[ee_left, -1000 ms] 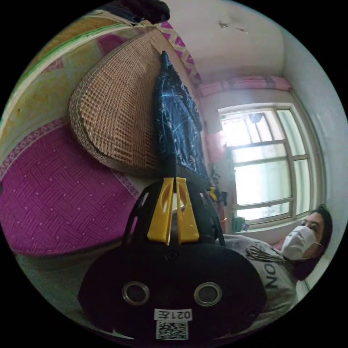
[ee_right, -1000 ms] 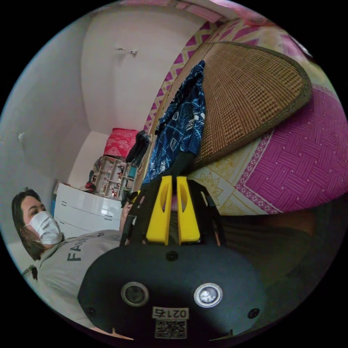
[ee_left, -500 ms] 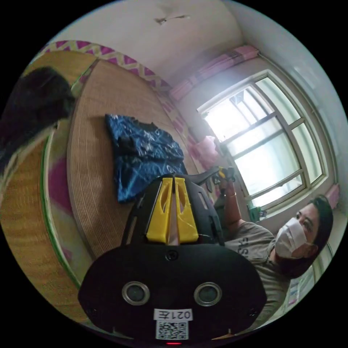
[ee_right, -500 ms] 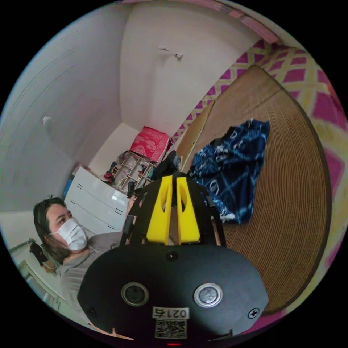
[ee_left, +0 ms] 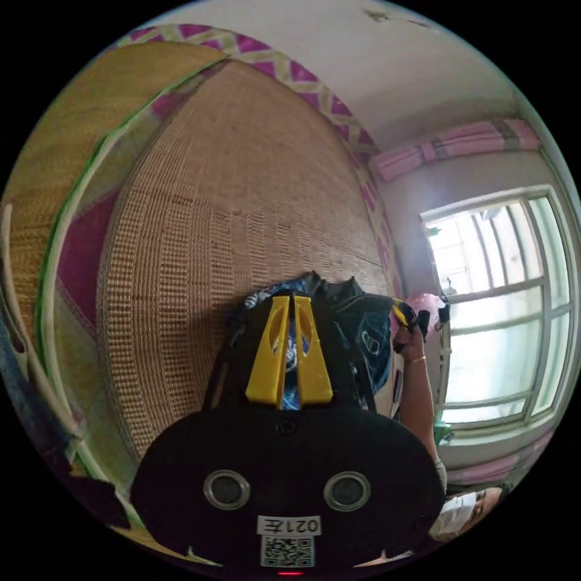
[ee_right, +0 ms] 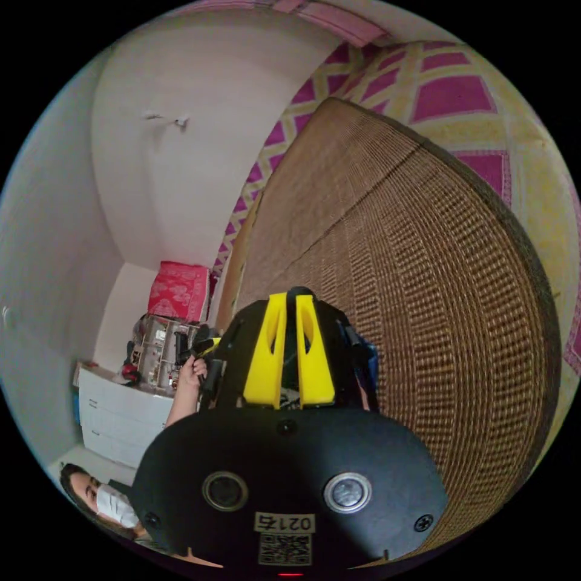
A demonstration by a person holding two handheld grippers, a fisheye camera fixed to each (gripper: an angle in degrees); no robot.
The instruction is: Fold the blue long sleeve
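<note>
On the woven mat (ee_left: 242,200), my left gripper (ee_left: 290,302) and right gripper (ee_right: 290,301) sit over the blue long sleeve (ee_left: 369,339), jaws nearly together; whether they pinch cloth, I cannot tell.

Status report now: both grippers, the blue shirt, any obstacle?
Left gripper low over the blue shirt, jaws nearly together, grip unclear. Right gripper the same, shirt mostly hidden behind it. Shirt lies on the woven mat. No obstacle seen.
</note>
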